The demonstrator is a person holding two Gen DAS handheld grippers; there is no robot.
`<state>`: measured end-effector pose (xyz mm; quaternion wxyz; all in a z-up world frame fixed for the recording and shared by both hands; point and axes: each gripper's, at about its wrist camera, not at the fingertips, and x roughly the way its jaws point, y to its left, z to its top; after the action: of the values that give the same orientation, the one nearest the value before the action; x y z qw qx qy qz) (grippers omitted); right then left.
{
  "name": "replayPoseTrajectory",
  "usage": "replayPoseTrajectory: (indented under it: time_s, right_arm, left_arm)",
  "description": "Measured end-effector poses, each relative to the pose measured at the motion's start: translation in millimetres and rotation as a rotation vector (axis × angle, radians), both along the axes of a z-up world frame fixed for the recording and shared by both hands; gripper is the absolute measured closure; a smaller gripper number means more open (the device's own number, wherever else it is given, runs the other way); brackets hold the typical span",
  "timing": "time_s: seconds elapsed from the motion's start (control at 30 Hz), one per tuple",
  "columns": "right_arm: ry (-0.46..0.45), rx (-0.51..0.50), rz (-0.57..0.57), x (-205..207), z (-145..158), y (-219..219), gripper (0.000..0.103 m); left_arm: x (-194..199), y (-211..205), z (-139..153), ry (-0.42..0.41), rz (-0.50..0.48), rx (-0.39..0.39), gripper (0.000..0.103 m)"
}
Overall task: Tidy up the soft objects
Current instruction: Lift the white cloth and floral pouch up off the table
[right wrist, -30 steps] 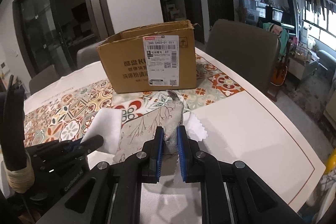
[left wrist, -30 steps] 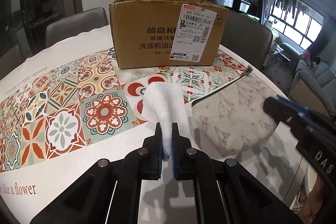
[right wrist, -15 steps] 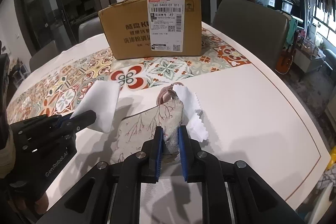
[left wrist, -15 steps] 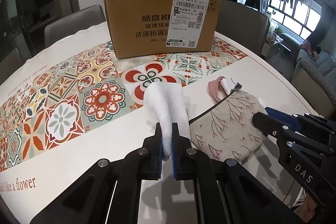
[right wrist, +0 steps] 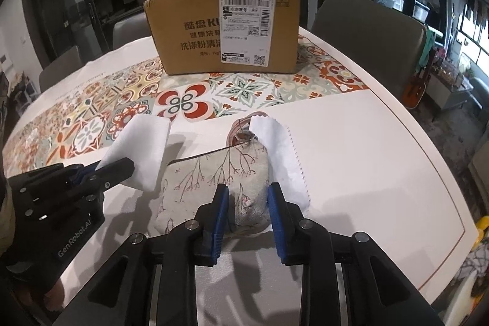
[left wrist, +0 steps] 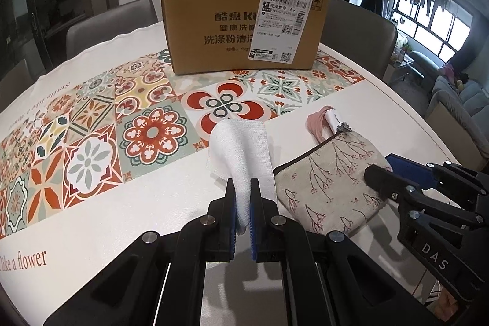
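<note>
The cardboard box (left wrist: 244, 26) hides its contents; its label's (right wrist: 247, 26) small print (right view) blurs.

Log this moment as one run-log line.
left claw: shut on white cloth | right claw: open around floral pouch, lying on table | cardboard box: behind both

White cloth (left wrist: 241, 148), beige pouch (left wrist: 330, 188) with reddish branch print, brown box (left wrist: 214, 29), white counter (right wrist: 366, 142) under a colourful floral tile-pattern runner (left wrist: 122, 124), blue-padded black fingers (right wrist: 220, 219).
</note>
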<state>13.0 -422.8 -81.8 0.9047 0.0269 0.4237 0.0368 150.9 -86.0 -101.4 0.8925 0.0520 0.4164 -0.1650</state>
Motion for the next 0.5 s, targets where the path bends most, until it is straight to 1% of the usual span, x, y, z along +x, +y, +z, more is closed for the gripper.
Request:
replayPoseTrajectory:
  time_s: [0.07, 0.13, 0.17, 0.27, 0.5]
  right_arm:
    - [-0.008, -0.013, 0.004, 0.2, 1.6, 1.8, 0.083]
    - [-0.023, -0.012, 0.011, -0.7, 5.8, 2.9, 0.085]
    - [-0.042, -0.011, 0.009, -2.3, 9.9, 3.0, 0.086]
    - [-0.061, 0.004, 0.009, -2.6, 18.6, 1.9, 0.088]
    - [-0.116, 0.039, -0.002, -5.4, 41.3, -0.8, 0.089]
  left_arm:
    - [-0.6, 0.3, 1.2, -0.003, 0.0, -0.002, 0.094]
    - [-1.3, 0.2, 4.1, -0.006, -0.003, -0.009, 0.094]
    - [-1.9, 0.4, 6.3, -0.008, -0.004, -0.014, 0.094]
    - [-2.7, 1.2, 11.5, -0.013, -0.001, -0.025, 0.094]
    - [-6.2, 2.9, 36.0, -0.058, 0.008, -0.047, 0.094]
